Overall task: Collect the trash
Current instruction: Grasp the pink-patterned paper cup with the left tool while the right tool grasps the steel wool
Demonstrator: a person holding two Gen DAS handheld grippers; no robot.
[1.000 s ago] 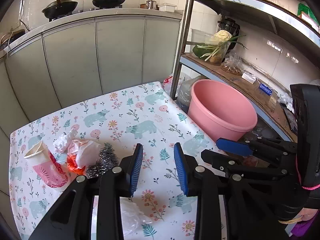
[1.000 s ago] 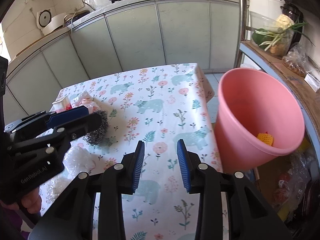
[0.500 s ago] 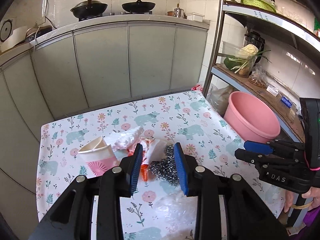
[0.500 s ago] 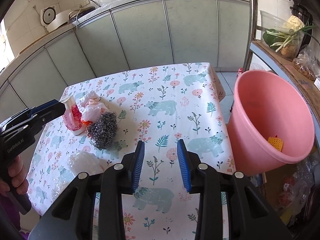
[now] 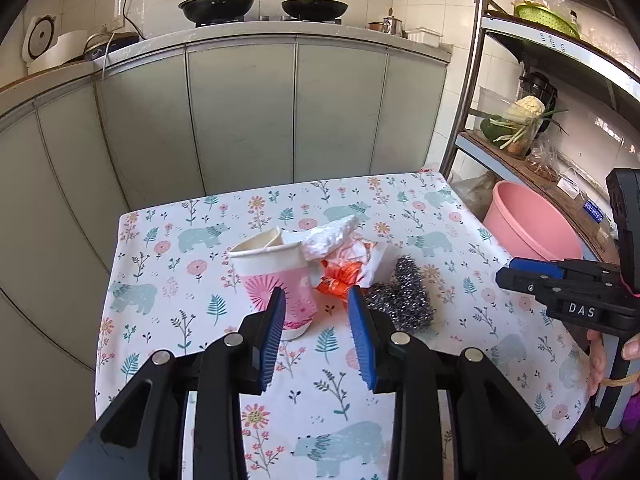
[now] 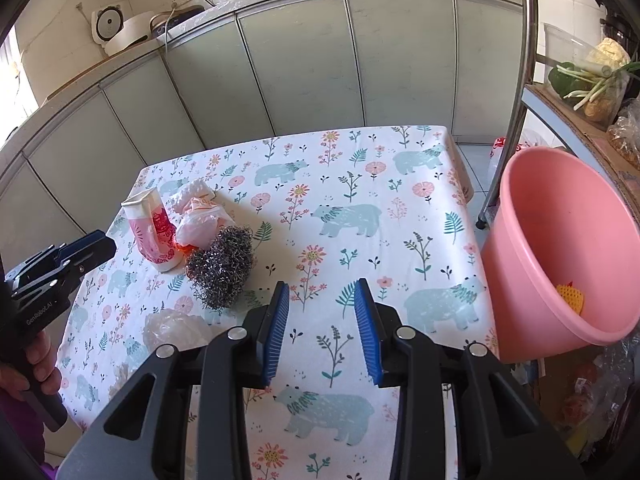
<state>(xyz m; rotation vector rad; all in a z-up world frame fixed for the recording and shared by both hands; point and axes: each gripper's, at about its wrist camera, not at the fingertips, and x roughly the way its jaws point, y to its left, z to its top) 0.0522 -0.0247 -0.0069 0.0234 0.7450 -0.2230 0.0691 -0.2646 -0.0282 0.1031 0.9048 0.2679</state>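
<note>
Trash [image 5: 344, 256] is piled on the counter [image 5: 400, 204] — a paper cup [image 5: 276, 276], wrappers, a steel scrubber [image 5: 404, 292]. The left claw [image 5: 316, 320] is held apart and empty — it should be lowered around the cup, squeezed softly

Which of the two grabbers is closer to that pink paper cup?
Left. The left gripper hovers right before the paper cup, open and empty. The right gripper hangs farther off, past the steel scourer.
</note>
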